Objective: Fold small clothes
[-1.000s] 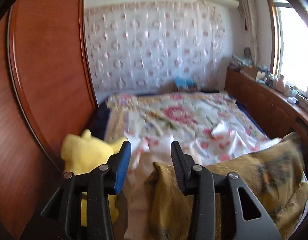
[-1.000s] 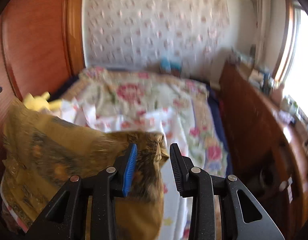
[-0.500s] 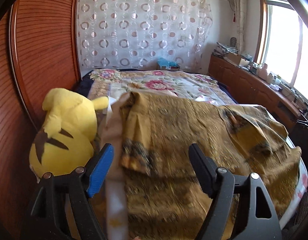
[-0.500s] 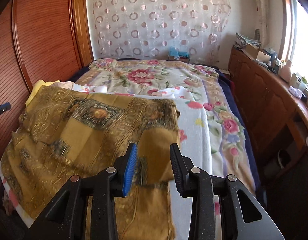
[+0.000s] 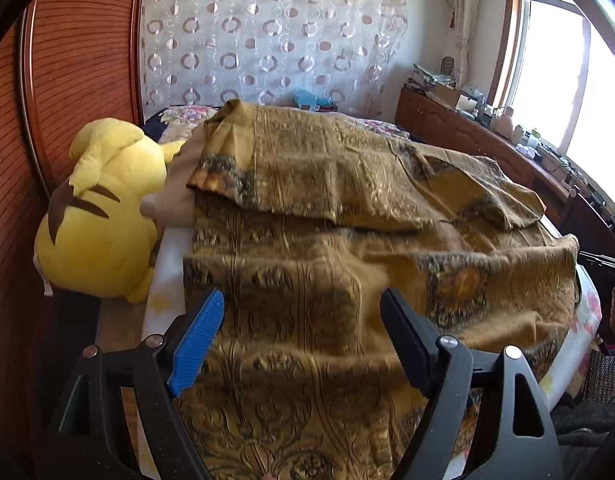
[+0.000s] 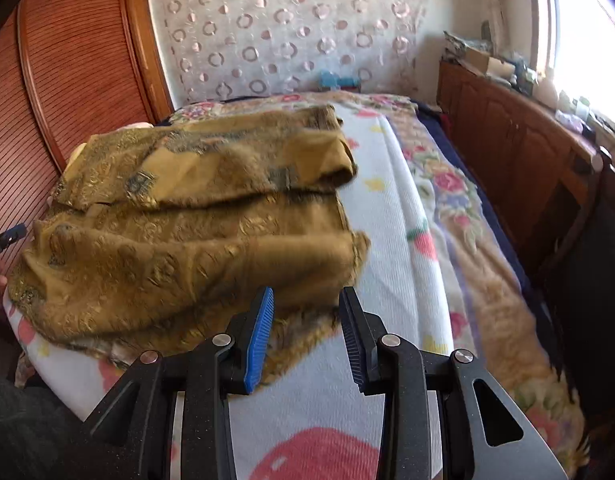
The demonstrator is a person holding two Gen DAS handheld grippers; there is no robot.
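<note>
the mustard-gold patterned fabric garment (image 5: 347,248) lies spread on the floral bed (image 6: 407,240); left hand-held gripper (image 5: 301,336) has just released it, right hand-held gripper (image 6: 307,326) half-parted, pinching nothing; next, smooth wrinkles, align edges before folding.

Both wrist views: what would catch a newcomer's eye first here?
A big mustard patterned cloth lies spread and partly folded over the near end of the flowered bed. Beside it, against the wooden headboard, sits a bright yellow plush. The left tongs, which have just been opening, stand wide above the cloth with nothing pinched.
</note>
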